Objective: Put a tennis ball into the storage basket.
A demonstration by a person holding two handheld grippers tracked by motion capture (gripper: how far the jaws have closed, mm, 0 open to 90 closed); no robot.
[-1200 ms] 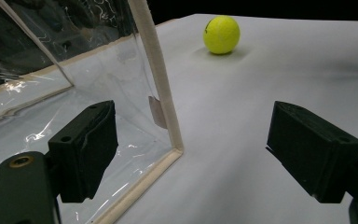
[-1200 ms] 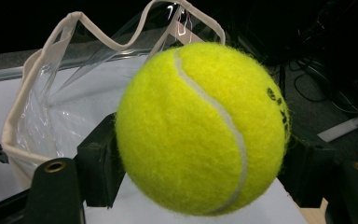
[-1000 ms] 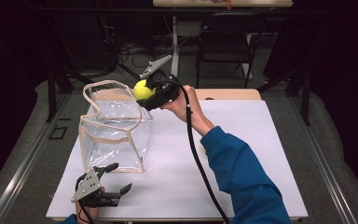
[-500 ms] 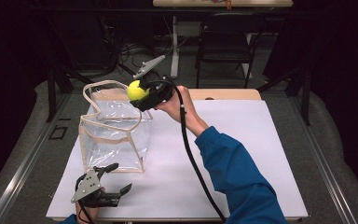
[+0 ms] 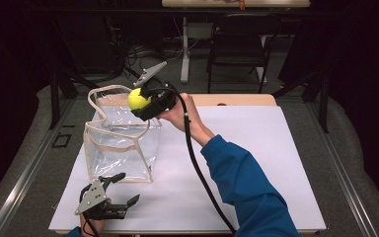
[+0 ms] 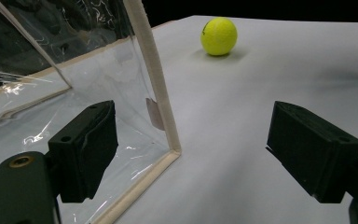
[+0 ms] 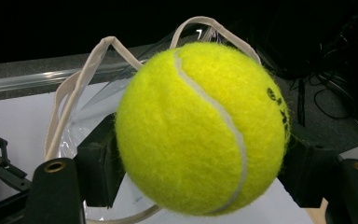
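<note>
The right tongs (image 5: 145, 101), clamped on a yellow tennis ball (image 5: 138, 99), have shifted left since a second ago and now hold it above the open top of a clear plastic bag (image 5: 121, 143). The left tongs (image 5: 121, 190) rest wide open and empty near the bag's front corner. A white counter (image 5: 256, 148) sits in a dark room with a chair (image 5: 239, 47) behind. A second ball (image 6: 219, 36) lies beyond the bag.

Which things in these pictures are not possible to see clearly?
High view: the hand holding the left gripper, cut off by the bottom edge.
Right gripper view: print on the tennis ball, too small, curving away.
Left gripper view: inside of the clear bag, blurred by glare.
</note>
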